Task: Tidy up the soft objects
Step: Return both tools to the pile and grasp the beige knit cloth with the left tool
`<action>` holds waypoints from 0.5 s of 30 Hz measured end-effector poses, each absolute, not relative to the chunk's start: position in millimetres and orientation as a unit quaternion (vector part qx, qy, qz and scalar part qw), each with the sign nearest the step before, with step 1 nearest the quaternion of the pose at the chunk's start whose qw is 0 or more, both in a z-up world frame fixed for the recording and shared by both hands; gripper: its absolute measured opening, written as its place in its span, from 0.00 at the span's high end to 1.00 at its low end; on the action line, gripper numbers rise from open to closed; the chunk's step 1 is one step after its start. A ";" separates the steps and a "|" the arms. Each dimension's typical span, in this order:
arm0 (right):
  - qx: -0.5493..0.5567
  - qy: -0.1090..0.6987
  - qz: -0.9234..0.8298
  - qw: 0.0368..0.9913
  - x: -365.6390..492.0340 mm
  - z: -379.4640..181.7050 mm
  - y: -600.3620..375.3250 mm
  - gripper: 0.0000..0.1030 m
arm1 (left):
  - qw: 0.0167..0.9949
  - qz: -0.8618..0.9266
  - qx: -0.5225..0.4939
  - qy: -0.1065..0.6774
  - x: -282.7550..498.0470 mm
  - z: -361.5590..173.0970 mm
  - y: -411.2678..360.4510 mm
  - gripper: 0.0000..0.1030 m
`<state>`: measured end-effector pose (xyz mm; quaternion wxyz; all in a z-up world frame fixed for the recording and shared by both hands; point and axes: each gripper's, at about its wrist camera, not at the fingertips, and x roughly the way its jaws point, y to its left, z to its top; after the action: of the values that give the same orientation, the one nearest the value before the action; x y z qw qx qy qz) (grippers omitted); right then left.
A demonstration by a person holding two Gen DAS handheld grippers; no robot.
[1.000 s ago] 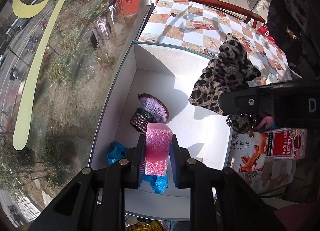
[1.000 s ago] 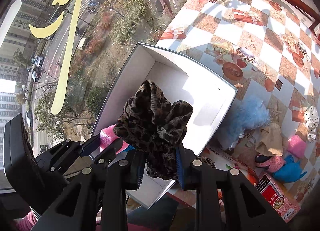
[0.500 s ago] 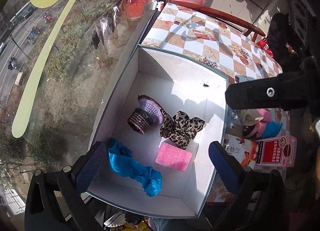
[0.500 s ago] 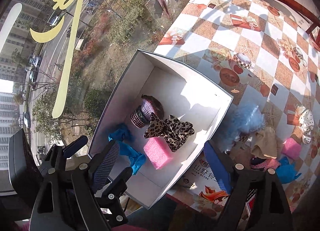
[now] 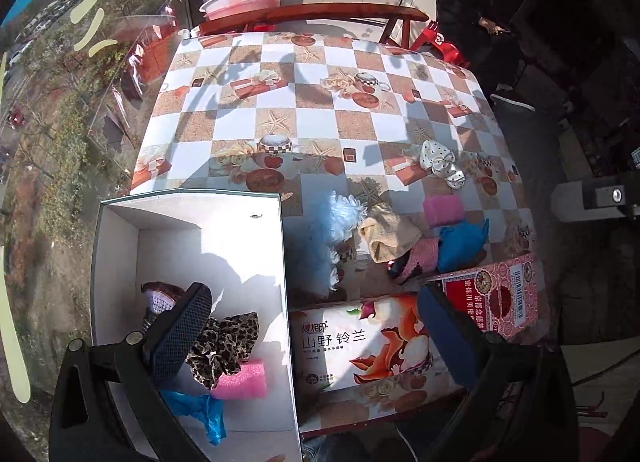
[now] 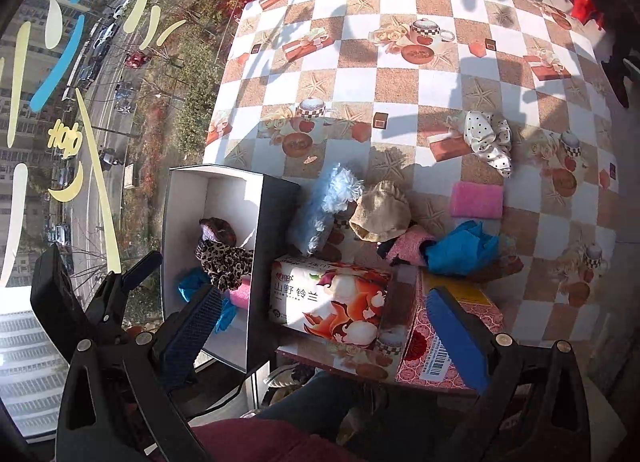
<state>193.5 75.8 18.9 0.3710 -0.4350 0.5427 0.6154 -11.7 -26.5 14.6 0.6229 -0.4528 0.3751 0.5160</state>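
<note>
Inside white box [image 5: 120,246], crinkled leopard scrunchie [image 5: 224,346], pink foam block [image 5: 240,380]

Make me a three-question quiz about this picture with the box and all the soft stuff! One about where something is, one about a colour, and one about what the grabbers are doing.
1. Where is the leopard-print scrunchie?
A. inside the white box
B. on the checkered table
C. on the tissue pack

2. What colour is the fluffy thing on the table right beside the box?
A. red
B. light blue
C. black

3. How are the left gripper and right gripper?
A. both squeezing cloth
B. one open, one shut
C. both open and empty

Answers:
1 A, it lies on the box floor next to a pink foam block.
2 B, its fuzz is pale blue.
3 C, the pads of both stand wide apart with nothing between them.
</note>
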 end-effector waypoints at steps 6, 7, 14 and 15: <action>-0.396 0.593 0.557 0.426 289.1 3.2 72.6 0.00 | 0.599 0.430 -0.557 0.383 41.4 -41.9 27.7 0.00; -0.393 0.600 0.548 0.431 300.4 -2.2 70.5 0.00 | 0.587 0.426 -0.572 0.383 46.7 -52.8 36.0 0.00; -0.403 0.619 0.515 0.436 344.3 -42.4 64.7 0.00 | 0.518 0.396 -0.653 0.385 70.7 -108.7 68.1 0.00; -0.405 0.619 0.513 0.435 346.3 -49.1 67.1 0.00 | 0.505 0.397 -0.660 0.389 72.6 -115.9 70.9 0.00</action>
<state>346.3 67.1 -49.1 0.4345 -0.4049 0.6194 0.5134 72.6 70.9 -115.9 0.5052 -0.6599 0.3894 0.3972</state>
